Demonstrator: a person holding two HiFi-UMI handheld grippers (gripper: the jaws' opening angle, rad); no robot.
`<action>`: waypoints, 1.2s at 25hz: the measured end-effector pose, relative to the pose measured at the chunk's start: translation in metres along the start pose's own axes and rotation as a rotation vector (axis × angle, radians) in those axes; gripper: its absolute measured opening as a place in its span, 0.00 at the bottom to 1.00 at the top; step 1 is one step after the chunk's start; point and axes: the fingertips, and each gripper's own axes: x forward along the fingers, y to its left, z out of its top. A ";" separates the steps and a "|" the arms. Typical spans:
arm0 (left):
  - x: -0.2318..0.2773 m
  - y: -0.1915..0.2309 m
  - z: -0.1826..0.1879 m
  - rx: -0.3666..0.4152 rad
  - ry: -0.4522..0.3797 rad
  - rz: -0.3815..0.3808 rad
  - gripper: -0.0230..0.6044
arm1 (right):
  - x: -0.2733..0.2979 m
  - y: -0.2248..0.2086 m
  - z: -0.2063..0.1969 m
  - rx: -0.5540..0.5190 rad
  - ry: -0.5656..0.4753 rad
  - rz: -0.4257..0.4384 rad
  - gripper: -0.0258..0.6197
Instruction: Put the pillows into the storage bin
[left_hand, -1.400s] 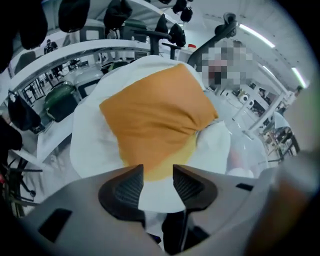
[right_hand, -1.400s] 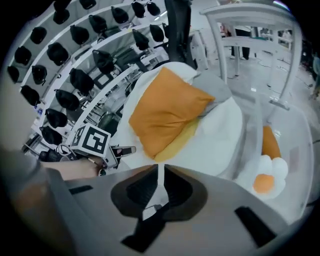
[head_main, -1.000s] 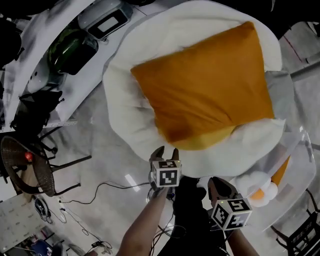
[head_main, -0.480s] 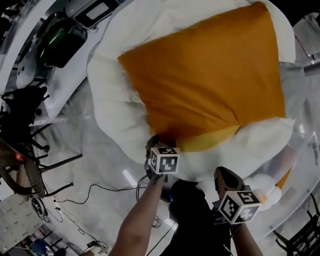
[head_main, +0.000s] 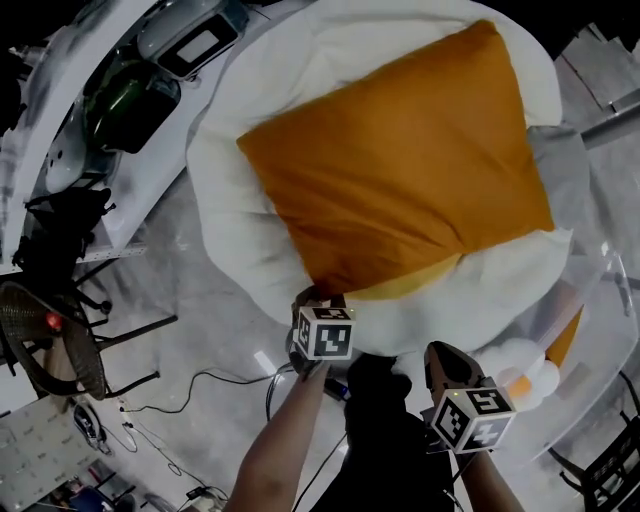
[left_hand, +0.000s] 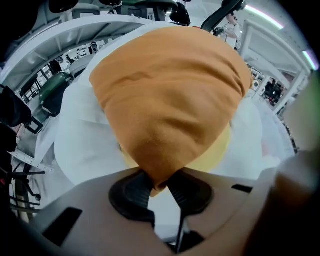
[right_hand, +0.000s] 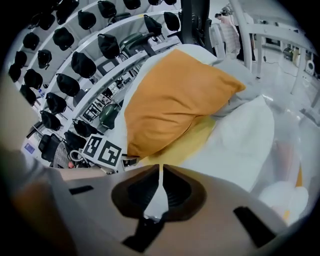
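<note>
The orange pillow (head_main: 400, 170) lies uppermost on a heap that fills and bulges over the clear bin (head_main: 605, 300), tilted so one corner points toward the person at the bin's near edge. Under that near corner a yellow pillow (head_main: 420, 280) peeks out as a narrow band, and both rest on a big white pillow (head_main: 240, 230) that spreads past them on the left, far and near sides and hides most of the bin's rim; only the clear wall along the right side and near right corner shows. The left gripper (head_main: 322, 297) points steeply down at the orange pillow's near corner, and its own view shows the jaws, which have just been closing, clamped on the tip of that corner (left_hand: 170, 95), with the fabric bunched between the ribbed pads (left_hand: 137, 187). The right gripper (head_main: 440, 352) sits just to the right, at the white pillow's near edge. Its jaws have just been closing too and stand almost together on a thin fold of white fabric, seemingly that pillow's edge. In the bin's near right corner, beside the right gripper, lies a white and orange plush toy (head_main: 525, 380). Outside the bin, on the pale floor (head_main: 200, 310) to the left, stand a dark wicker chair (head_main: 50, 340) and a trailing cable (head_main: 200, 380).
</note>
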 end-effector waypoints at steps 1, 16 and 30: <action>-0.011 -0.003 -0.001 0.008 -0.004 -0.006 0.17 | -0.007 0.004 0.000 0.003 -0.003 0.000 0.08; -0.214 -0.081 -0.002 0.157 -0.061 -0.168 0.13 | -0.162 0.034 0.020 0.118 -0.167 -0.093 0.08; -0.374 -0.239 0.050 0.500 -0.206 -0.414 0.10 | -0.328 0.009 0.001 0.312 -0.365 -0.268 0.08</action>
